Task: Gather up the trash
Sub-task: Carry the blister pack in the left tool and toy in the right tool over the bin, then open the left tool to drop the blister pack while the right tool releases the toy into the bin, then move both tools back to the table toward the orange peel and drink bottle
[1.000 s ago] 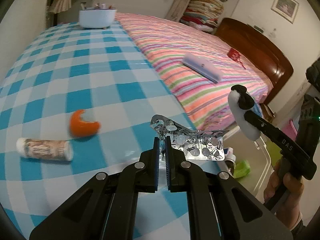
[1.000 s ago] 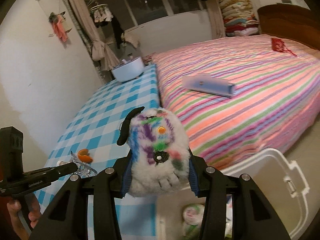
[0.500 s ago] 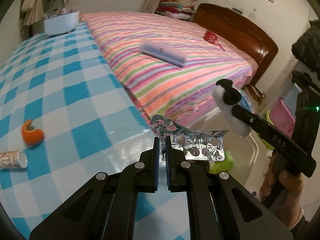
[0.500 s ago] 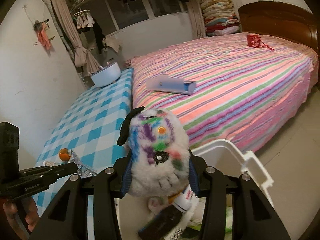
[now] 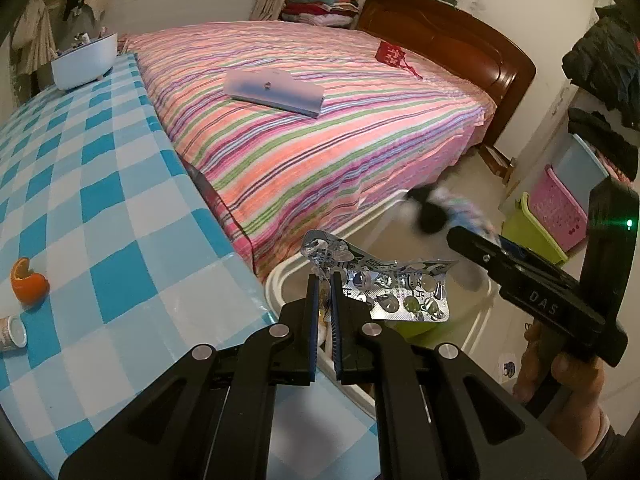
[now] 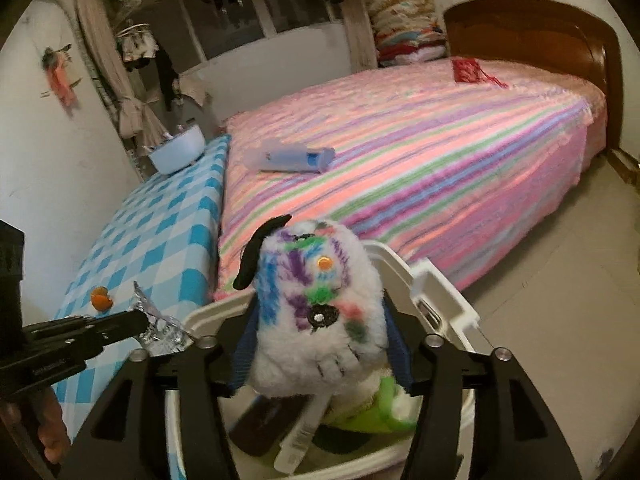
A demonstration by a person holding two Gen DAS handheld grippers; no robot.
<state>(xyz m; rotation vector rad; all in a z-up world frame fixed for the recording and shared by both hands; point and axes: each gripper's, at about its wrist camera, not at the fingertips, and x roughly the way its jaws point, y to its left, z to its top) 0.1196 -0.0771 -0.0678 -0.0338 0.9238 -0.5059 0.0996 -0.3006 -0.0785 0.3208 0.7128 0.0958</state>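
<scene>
While motion blurs the plush toy (image 5: 444, 212), bin (image 5: 276, 276) contents seemingly indistinct

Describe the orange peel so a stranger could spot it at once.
Find the blue-and-white checked table beside the striped bed. Near the table's front left edge lies the orange peel, just above a small paper-wrapped roll. It is the only bright orange, curled scrap there.

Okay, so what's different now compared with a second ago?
Both grippers swung off the checkered table to hover over the white bin beside the bed. The left gripper stays shut on the blister pack, the right gripper on the plush toy. The orange peel hasn't moved.
</scene>
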